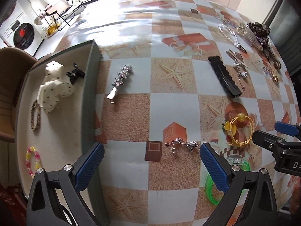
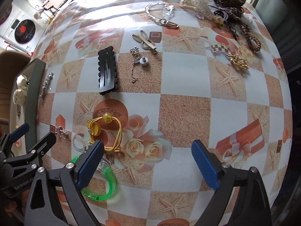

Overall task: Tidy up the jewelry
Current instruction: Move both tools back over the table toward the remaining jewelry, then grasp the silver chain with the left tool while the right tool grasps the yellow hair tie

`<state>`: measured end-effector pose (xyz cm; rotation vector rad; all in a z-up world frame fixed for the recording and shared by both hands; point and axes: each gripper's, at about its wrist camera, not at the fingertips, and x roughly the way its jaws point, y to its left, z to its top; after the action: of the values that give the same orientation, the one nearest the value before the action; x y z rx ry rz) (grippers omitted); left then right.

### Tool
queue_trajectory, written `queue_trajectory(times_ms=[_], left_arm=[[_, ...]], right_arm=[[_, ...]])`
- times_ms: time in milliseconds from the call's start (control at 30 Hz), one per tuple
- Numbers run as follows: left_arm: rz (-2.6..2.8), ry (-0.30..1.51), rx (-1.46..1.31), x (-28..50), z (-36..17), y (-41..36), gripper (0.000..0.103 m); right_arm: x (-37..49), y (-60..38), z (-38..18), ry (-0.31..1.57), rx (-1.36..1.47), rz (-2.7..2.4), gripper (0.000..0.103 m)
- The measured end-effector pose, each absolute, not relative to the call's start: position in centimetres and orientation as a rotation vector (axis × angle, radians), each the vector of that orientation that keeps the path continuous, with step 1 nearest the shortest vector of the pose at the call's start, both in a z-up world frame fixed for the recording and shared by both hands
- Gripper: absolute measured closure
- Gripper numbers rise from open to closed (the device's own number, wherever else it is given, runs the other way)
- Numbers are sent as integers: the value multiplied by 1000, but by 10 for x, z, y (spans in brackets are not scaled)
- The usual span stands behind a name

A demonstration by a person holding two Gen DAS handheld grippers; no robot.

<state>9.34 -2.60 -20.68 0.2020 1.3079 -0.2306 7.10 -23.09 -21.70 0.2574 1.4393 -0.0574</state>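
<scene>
Tools both spread wide, empty: left tool (image 1: 152,166) over silver charm (image 1: 182,144), right tool (image 2: 147,163) by "GenRobot"-marked neighbour.

The surface (image 2: 184,113) wears a glossy checked cloth of pale blue and sandy squares printed with starfish and roses. On it lie a green-walled open tray (image 1: 90,94), a silver sparkly hair clip (image 1: 120,79), a black scalloped snap clip (image 2: 107,71), a yellow elastic hair tie with beads (image 2: 105,130), a green translucent bangle (image 2: 105,184), a small silver chain trinket (image 1: 182,145) and a leopard-print bow (image 2: 229,1).
</scene>
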Motion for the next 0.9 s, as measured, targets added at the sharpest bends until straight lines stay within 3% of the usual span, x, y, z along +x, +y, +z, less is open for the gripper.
queue_trajectory(times_ms=[100,167,433,600,700,733,800,833,900], left_arm=[[-244,1317,205,93,-213,-30,1],[-255,1324,212,93,-217,-32,9],[-271,1327,213,92,-226,-41,10],[-304,1314,222,86,-223,-46,25],[-332,1307,235,82,-220,-52,39],[-342,1300,241,81,-219,-55,45],[-359,1294,247,79,-215,-60,66],[-363,1297,245,78,-215,-61,66],[-365,1301,222,78,-214,-59,66]], right_arm=[[74,-228,-221,1447,239,-39,24],[76,-224,-224,1450,231,-29,32],[89,-200,-225,1433,130,-1,40],[90,-179,-226,1420,24,1,45],[90,-170,-224,1412,8,26,59],[90,-168,-223,1408,4,30,68],[92,-164,-222,1408,9,36,85],[93,-164,-223,1411,20,36,98],[93,-168,-222,1412,48,30,99]])
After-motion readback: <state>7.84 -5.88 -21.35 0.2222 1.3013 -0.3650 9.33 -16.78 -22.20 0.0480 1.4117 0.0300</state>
